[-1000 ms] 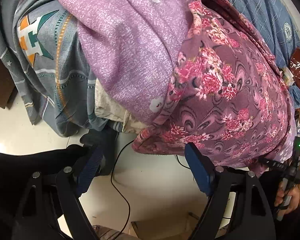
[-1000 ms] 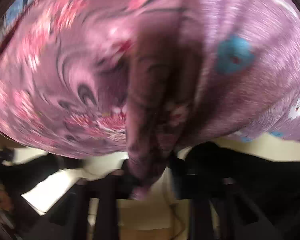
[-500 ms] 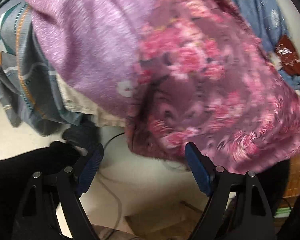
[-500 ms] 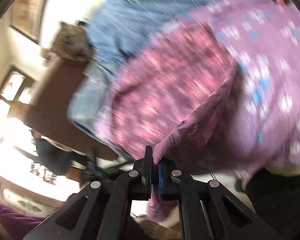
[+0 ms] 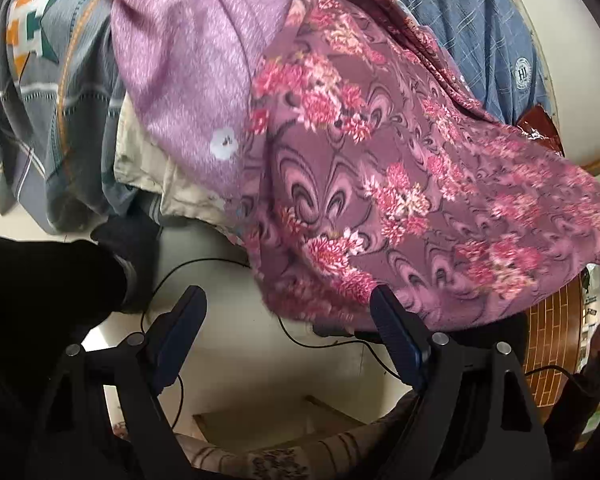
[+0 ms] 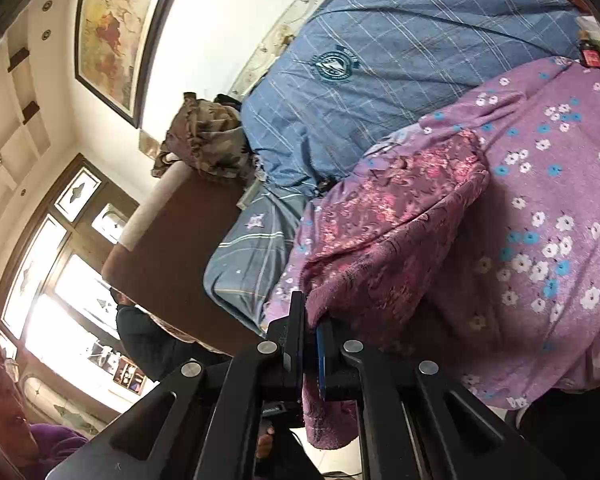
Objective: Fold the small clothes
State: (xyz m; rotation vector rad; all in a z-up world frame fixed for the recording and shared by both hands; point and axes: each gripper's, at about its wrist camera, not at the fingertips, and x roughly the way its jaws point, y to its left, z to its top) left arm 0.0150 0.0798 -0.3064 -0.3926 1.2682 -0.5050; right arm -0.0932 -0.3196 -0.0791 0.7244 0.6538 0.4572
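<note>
A dark pink flowered garment [image 5: 380,184] hangs over the bed's edge, on top of a lilac blanket with small flowers [image 5: 188,72]. My left gripper [image 5: 288,320] is open and empty just below the garment's lower hem, its blue pads [image 5: 396,336] apart. In the right wrist view my right gripper [image 6: 312,320] is shut on a corner of the same flowered garment [image 6: 388,232], which is pulled out taut from the lilac blanket [image 6: 548,216]. A bit of cloth hangs down between the shut fingers.
A blue checked duvet [image 6: 400,64] lies behind the garment. A grey patterned sheet [image 5: 40,92] hangs at the left. A black cable [image 5: 180,272] runs over the pale floor below. A brown headboard [image 6: 180,248], window and framed picture [image 6: 112,28] are at the left.
My right gripper has pulled the garment's corner back and out, so the cloth no longer fills its view. The garment now stretches to the right across the left wrist view.
</note>
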